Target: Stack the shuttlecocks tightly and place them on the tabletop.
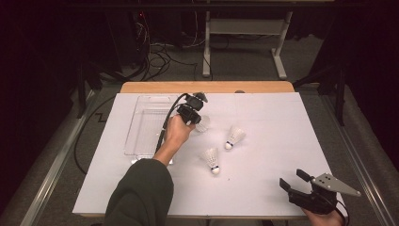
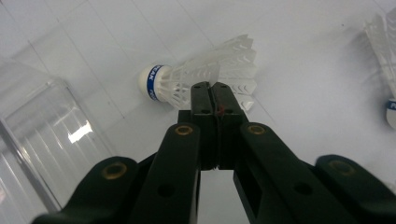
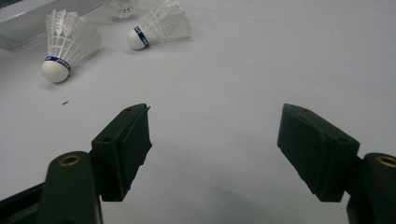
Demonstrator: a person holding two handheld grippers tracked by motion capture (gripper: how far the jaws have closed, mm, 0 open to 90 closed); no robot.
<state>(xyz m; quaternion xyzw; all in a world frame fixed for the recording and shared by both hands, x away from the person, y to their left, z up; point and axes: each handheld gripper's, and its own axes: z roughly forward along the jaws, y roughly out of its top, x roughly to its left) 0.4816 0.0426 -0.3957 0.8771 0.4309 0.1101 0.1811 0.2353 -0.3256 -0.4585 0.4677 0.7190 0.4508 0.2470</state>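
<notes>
Far left on the bench (image 1: 282,188) stands a clear plastic tray (image 1: 146,120). Just to its right the left gripper (image 2: 213,88) has its fingers clenched on the feather skirt of a shuttlecock (image 2: 201,77). The shuttlecock lies level, long axis across the fingers, with its cork towards the tray, which looks to be the destination. Two more shuttlecocks (image 1: 234,137) (image 1: 211,160) lie to the right, well clear of that path. Near right, the right gripper (image 3: 215,140) idles, fingers released and holding nothing.
</notes>
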